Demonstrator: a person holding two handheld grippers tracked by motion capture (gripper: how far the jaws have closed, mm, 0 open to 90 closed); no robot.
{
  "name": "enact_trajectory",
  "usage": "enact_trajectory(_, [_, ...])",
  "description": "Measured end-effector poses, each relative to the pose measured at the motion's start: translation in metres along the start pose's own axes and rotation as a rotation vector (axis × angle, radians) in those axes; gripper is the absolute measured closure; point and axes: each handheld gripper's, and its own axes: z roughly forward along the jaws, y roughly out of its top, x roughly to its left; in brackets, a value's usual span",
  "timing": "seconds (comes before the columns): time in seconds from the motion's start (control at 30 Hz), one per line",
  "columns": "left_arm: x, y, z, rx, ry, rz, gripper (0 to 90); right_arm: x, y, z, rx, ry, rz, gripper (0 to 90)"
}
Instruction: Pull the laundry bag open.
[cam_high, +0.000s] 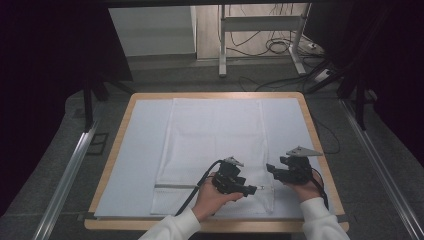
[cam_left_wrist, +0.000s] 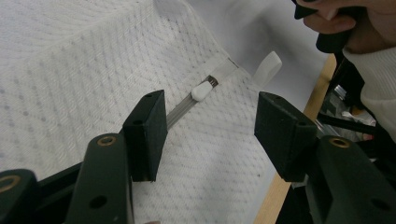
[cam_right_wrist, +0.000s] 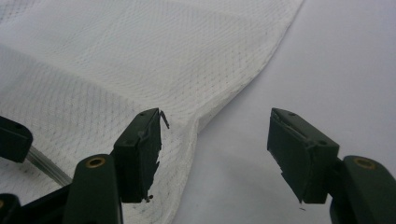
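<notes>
— What's closest to us?

— Two hands in white sleeves, each one holding a black tool. The left gripper (cam_high: 248, 189) sits low over the near end of a white mesh bag (cam_high: 215, 145). The right gripper (cam_high: 272, 169) is just beside the bag's right edge.

— Are the fingers holding anything?

— No. On the left one the fingers (cam_left_wrist: 145, 133) are spread wide, with nothing between them. Just past them is the zip (cam_left_wrist: 187, 105), and its little white pull (cam_left_wrist: 201, 90) lies near the bag's right edge. The pull is not touched.

— And the other one?

— Spread wide too. One of its fingers (cam_right_wrist: 140, 151) hangs over the bag's edge (cam_right_wrist: 196, 126), and the other is over the bare sheet (cam_right_wrist: 345, 70). They pinch nothing.

— Where is the bag lying?

— Flat in the middle of the surface (cam_high: 310, 120), on that pale sheet. It is long and runs away from us, almost to the far rim. The zip goes across it near our end.

— What's behind the surface?

— A grey floor, a white stand (cam_high: 222, 45) and some loose cables (cam_high: 277, 45).
</notes>
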Motion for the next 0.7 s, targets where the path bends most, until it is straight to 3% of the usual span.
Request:
enact_trajectory(0.27, [-0.003, 0.005, 0.006, 0.003, 0.005, 0.009, 43.9, -0.001, 0.000, -0.002, -0.006, -0.003, 0.006, 34.1])
enact_trajectory(0.7, [-0.003, 0.008, 0.018, 0.019, -0.010, -0.012, 44.9, -0.002, 0.000, -0.005, -0.027, -0.021, 0.009, 34.4])
